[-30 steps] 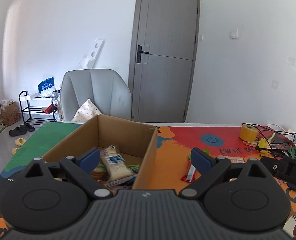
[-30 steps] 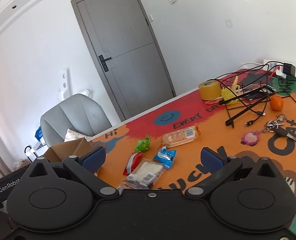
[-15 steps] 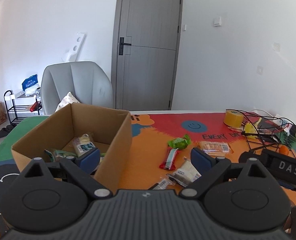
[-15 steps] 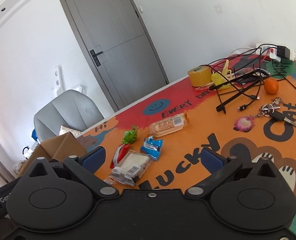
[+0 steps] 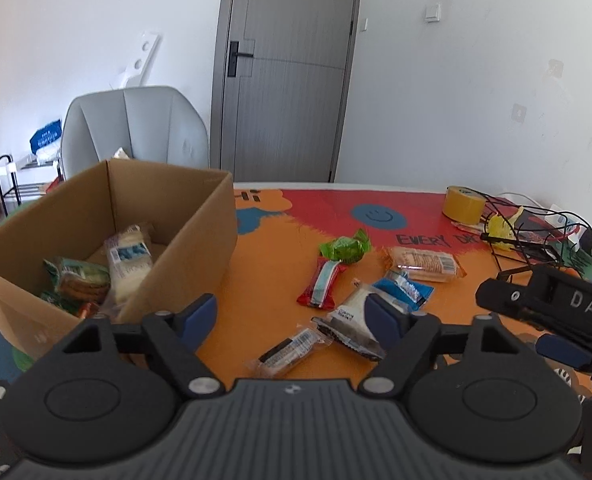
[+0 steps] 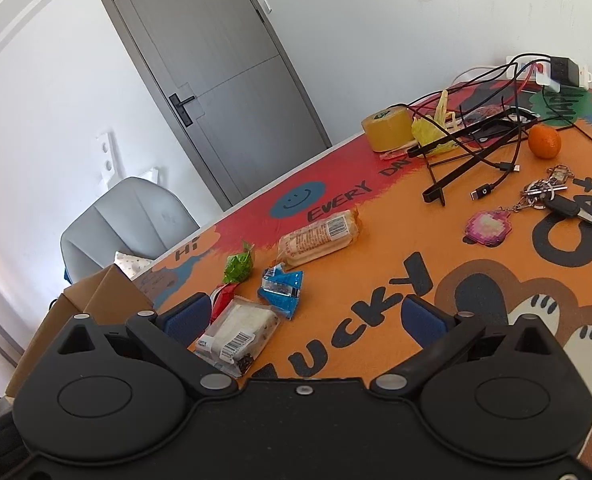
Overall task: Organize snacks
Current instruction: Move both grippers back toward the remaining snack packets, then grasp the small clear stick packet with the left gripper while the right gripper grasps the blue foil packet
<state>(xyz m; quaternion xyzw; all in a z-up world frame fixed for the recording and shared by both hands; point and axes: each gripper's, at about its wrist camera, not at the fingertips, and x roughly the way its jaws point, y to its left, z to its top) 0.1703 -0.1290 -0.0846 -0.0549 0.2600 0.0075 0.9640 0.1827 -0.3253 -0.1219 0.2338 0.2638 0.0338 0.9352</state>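
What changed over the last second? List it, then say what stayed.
The left gripper swung from above the cardboard box toward the loose snacks on the mat; its jaws are closing with nothing between them. The right gripper dipped closer to the white sandwich pack, jaws wide and empty. Nothing was grasped or released. Box, snacks, tape roll and keys stayed put.

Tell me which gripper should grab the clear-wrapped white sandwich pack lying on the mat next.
Probably the left gripper. Its jaws are closing, empty, with the sandwich pack just beyond its right finger, and the cardboard box sits right beside it. The right gripper is open and close too, but farther from the box.
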